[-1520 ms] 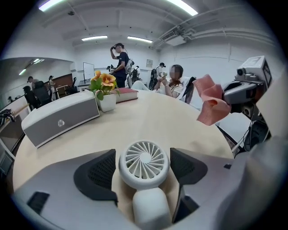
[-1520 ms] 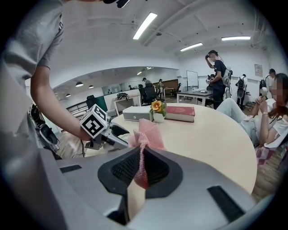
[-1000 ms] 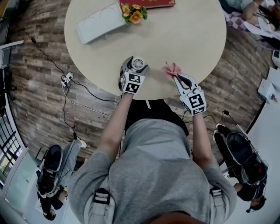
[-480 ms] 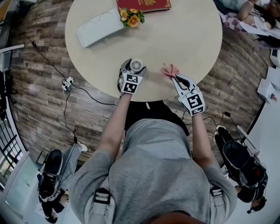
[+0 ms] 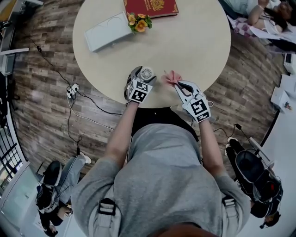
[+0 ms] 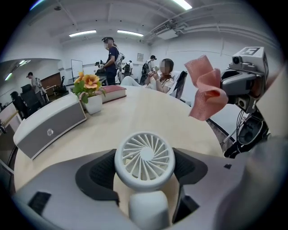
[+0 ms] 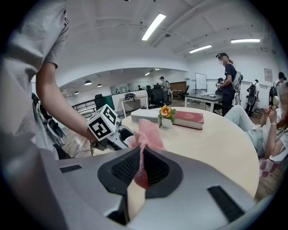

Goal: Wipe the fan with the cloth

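A small white fan [image 5: 146, 73] [image 6: 144, 160] stands upright between the jaws of my left gripper [image 5: 141, 75] [image 6: 144, 168], which is shut on it near the table's front edge. The pink cloth [image 5: 171, 77] [image 7: 146, 135] [image 6: 206, 89] hangs bunched from my right gripper [image 5: 177, 83] [image 7: 140, 173], which is shut on it. In the head view the cloth sits just right of the fan, a short gap apart. The left gripper view shows the cloth raised at the upper right, off the fan.
The round beige table [image 5: 194, 41] carries a white box [image 5: 107, 31], a small flower pot [image 5: 138, 21] and a red book [image 5: 151, 7] at its far side. Cables and a power strip [image 5: 71, 87] lie on the wooden floor at left. People sit beyond the table.
My right gripper has carried the cloth leftward and closer to the fan. The left gripper holds the fan in about the same place.
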Tool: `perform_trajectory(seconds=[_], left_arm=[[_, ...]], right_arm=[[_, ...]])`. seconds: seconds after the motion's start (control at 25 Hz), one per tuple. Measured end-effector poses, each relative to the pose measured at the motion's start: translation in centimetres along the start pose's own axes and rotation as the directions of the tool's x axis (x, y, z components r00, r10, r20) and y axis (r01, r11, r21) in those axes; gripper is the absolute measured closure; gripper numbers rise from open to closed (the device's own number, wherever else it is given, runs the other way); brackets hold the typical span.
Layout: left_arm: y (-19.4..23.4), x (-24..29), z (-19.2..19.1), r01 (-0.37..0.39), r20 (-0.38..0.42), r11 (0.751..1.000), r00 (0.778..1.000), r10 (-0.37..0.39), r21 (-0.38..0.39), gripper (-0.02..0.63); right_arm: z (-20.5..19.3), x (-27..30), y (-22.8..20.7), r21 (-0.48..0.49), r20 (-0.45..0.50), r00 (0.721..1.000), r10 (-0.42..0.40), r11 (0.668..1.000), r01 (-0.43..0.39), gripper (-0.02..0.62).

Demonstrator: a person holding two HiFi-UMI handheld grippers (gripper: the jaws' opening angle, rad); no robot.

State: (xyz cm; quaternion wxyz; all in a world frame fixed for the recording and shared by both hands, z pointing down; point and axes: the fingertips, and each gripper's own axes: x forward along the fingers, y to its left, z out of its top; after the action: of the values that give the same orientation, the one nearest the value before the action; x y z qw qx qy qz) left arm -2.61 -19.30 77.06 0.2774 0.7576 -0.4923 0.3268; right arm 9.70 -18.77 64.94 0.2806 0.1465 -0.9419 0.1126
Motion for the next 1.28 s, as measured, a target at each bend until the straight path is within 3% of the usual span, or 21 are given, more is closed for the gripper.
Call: perform_trajectory(seconds=[0.48,0.92,1.28], left_arm=[[-5.0,-5.5,4.7,0.002,0.003,0.978,1.0,-0.003,0.209,0.232],[-9.0,-9.3,6.7,-0.037,0.022,0.946,0.999,0.032,0.321,0.232],[-10.6,-10.3,7.7,-0.04,0.023,0.936,0.999,0.034,0.351,0.232]], right_arm=[[3.5,-0.7,3.2,-0.065,0.056,0.996,0.069,0.996,-0.066,0.566],[5.4,-0.5,5.3,-0.118,0.071,0.992,0.105,0.988,-0.096,0.566],[7.3,-1.0,6.2,-0.171,0.097,0.988,0.124,0.98,-0.106,0.566]])
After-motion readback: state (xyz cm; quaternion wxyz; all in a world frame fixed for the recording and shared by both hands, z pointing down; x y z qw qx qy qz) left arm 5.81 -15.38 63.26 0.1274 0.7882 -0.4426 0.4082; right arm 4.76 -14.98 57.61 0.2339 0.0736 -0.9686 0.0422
